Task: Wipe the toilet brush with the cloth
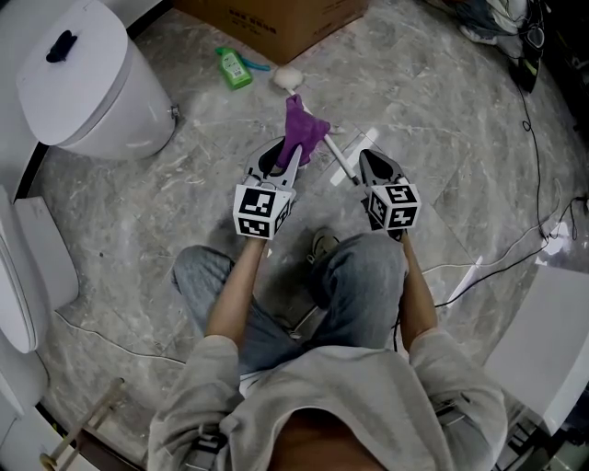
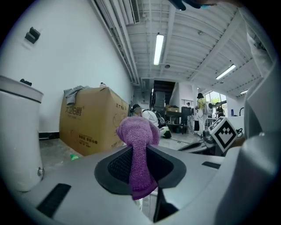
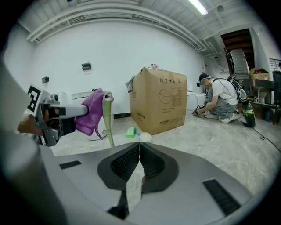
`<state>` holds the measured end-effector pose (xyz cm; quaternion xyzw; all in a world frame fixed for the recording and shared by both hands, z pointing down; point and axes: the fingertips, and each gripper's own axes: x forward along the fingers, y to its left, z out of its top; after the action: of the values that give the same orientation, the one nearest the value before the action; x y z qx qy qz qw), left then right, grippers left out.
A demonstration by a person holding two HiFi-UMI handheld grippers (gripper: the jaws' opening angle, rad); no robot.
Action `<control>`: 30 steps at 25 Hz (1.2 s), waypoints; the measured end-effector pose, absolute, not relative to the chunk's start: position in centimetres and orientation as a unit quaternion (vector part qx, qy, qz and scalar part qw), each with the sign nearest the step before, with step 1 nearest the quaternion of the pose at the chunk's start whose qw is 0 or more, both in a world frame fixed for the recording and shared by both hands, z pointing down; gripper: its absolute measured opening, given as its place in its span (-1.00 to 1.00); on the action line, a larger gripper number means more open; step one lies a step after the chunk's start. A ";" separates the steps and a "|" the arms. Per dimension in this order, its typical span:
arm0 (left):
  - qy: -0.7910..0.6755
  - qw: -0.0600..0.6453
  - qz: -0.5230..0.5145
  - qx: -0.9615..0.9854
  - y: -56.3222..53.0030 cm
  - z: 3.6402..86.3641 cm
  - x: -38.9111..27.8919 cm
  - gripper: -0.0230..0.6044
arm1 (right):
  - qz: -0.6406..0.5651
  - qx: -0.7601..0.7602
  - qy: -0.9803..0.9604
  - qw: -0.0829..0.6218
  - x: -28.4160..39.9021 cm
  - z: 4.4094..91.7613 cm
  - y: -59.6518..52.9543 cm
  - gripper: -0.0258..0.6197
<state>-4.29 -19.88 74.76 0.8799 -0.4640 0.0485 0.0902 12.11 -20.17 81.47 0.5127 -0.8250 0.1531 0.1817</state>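
Observation:
A purple cloth is pinched in my left gripper, which is shut on it; in the left gripper view the cloth bulges out above the jaws and hangs down between them. My right gripper is shut on the thin white handle of the toilet brush. The brush's pale head points away, over the floor. In the right gripper view the handle runs out from the closed jaws to the head. The cloth sits just left of the handle; I cannot tell whether they touch.
A white toilet stands at the far left. A green bottle lies by a cardboard box. Cables trail across the marble floor at right, near a white panel. A person crouches in the background.

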 end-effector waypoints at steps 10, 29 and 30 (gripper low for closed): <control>-0.506 0.179 0.100 0.838 -20.4 84.2 -7.5 -0.62 | 0.161 0.514 -0.821 0.189 12.6 82.6 -19.7 -0.83; -0.527 0.230 0.119 0.809 -19.4 89.2 -9.5 -0.62 | 0.166 0.518 -0.816 0.196 13.5 83.3 -19.0 -0.83; -0.532 0.217 0.104 0.812 -19.8 87.7 -9.9 -0.62 | 0.165 0.517 -0.817 0.195 13.4 83.3 -19.0 -0.83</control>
<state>-9.88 -19.84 87.68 0.8118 -0.5322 0.1039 0.2166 13.38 -19.00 83.28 0.5165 -0.8172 0.1652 0.1949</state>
